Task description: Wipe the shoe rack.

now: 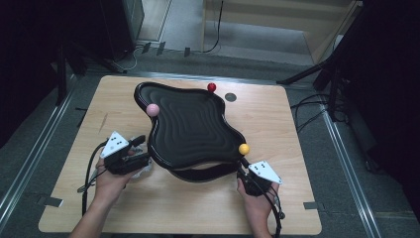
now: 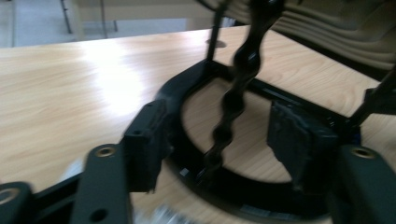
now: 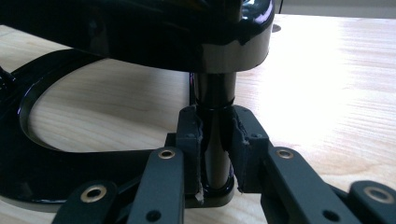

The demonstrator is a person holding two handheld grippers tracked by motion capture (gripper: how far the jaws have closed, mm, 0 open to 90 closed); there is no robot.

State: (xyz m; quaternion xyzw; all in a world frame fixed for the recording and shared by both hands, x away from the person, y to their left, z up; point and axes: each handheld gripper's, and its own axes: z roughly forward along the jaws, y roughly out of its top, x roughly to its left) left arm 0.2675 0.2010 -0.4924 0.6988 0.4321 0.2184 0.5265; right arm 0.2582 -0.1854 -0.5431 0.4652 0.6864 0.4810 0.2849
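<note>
Right claw (image 3: 215,154) clamps a post (image 3: 215,126) at lower right of the black stand (image 1: 190,124) — left claw (image 2: 224,154) gapes; next, regrip the wavy rod (image 2: 233,102).

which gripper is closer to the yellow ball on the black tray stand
Right. The right gripper sits just below the yellow ball, its fingers clamped on the black post under it. The left gripper is across the tray, at its left edge.

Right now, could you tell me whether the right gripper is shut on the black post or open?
Shut. The right gripper has both fingers pressed against the black post under the black tray.
</note>
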